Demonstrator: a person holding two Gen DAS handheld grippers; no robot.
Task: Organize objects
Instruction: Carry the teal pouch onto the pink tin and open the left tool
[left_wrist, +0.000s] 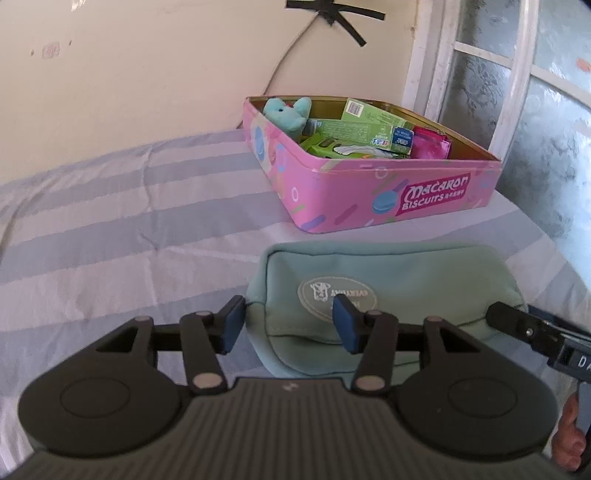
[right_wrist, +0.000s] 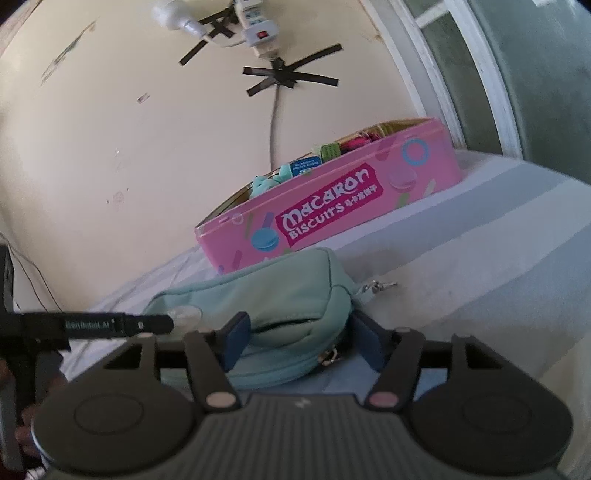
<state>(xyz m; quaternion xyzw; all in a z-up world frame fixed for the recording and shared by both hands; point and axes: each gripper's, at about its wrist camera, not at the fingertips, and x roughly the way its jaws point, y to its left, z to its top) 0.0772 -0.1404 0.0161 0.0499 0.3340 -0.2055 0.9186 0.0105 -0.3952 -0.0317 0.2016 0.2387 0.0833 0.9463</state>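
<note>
Both grippers sat at the pouch (left_wrist: 388, 291), which lay on the striped bed (left_wrist: 110, 229) just in front of the open tin (left_wrist: 369, 192), probably to steady it. The left gripper (left_wrist: 288, 326) was low and level, spread over its near edge; the right gripper (right_wrist: 301, 341), also spread, straddled its zipper end.

A striped bedsheet (left_wrist: 129, 192) covers the bed. Behind it, a cream wall (left_wrist: 147, 74) carries a grey cable (right_wrist: 274, 122) held by crossed black tape (right_wrist: 290, 79), below a white power strip (right_wrist: 258, 35). A white-framed frosted window (left_wrist: 480, 74) stands at the right.
</note>
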